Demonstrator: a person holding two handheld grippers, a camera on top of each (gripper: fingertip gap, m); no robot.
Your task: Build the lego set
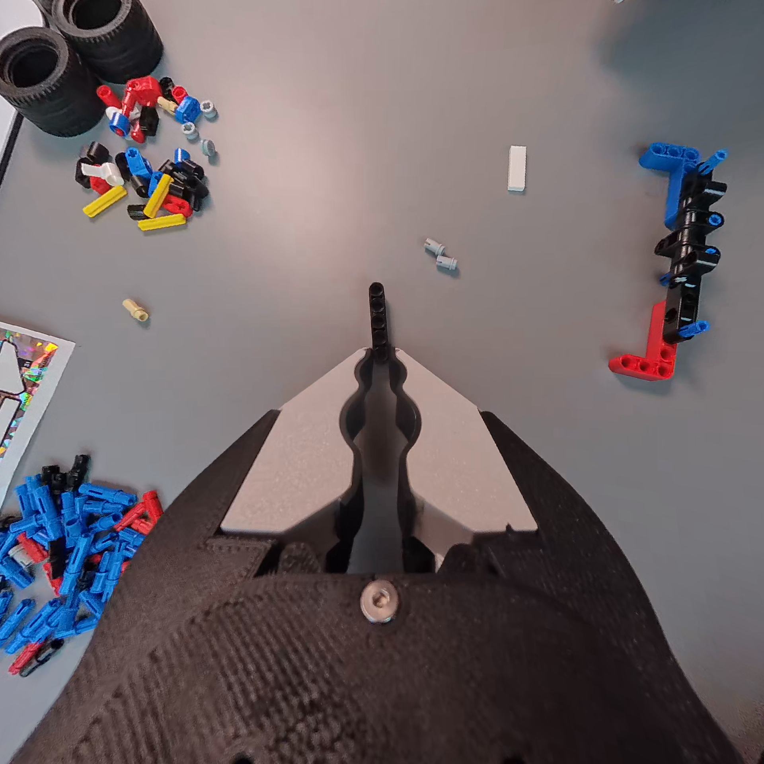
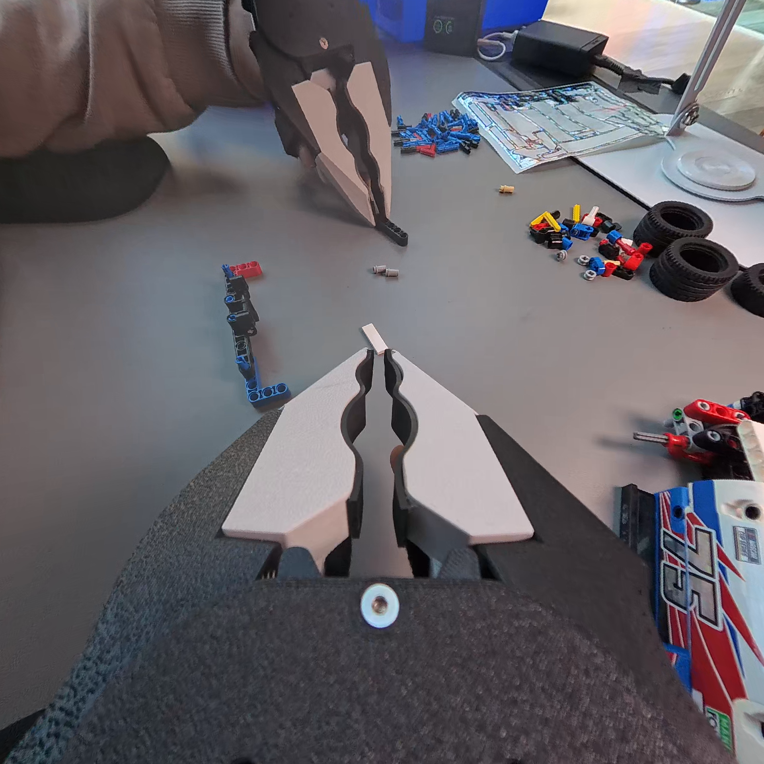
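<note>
Left hand-held gripper (image 1: 379, 351) clamps the black beam (image 1: 377, 314) at frame centre, beam's far end touching bench (image 1: 537, 413). Right hand-held gripper (image 2: 378, 352) slightly parted, empty, tips just beside the white tile (image 2: 374, 338).

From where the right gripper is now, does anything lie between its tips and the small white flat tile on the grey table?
Nothing visible does. The right gripper, slightly open, has the small white flat tile directly ahead of its tips on bare grey table.
</note>
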